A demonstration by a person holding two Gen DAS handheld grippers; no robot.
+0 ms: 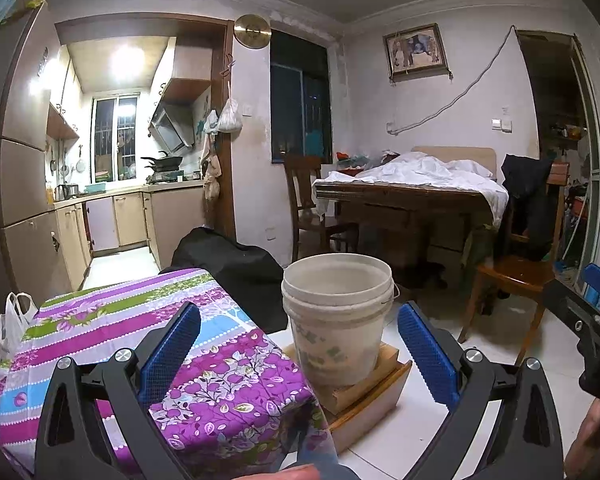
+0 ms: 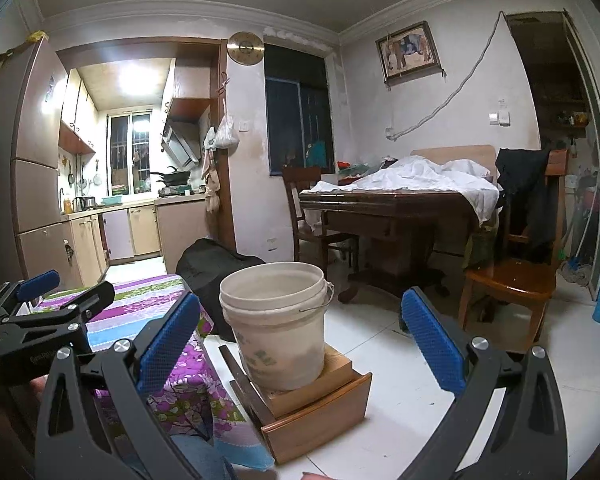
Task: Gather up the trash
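Both blue-padded grippers, left (image 1: 298, 350) and right (image 2: 300, 346), held wide apart and empty, aimed at the off-white plastic bucket (image 1: 337, 322) standing on a wooden drawer box (image 2: 320, 412) beside the purple floral tablecloth (image 1: 132, 344).

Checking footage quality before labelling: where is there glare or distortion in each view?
Left wrist view: kitchen ceiling light blows out, walls bow from fisheye, bucket sharp. Right wrist view: same light glares, edges curve, bucket clear.

Bucket (image 1: 337, 320) blocks ahead; floor (image 2: 420, 380) rightward lies open.
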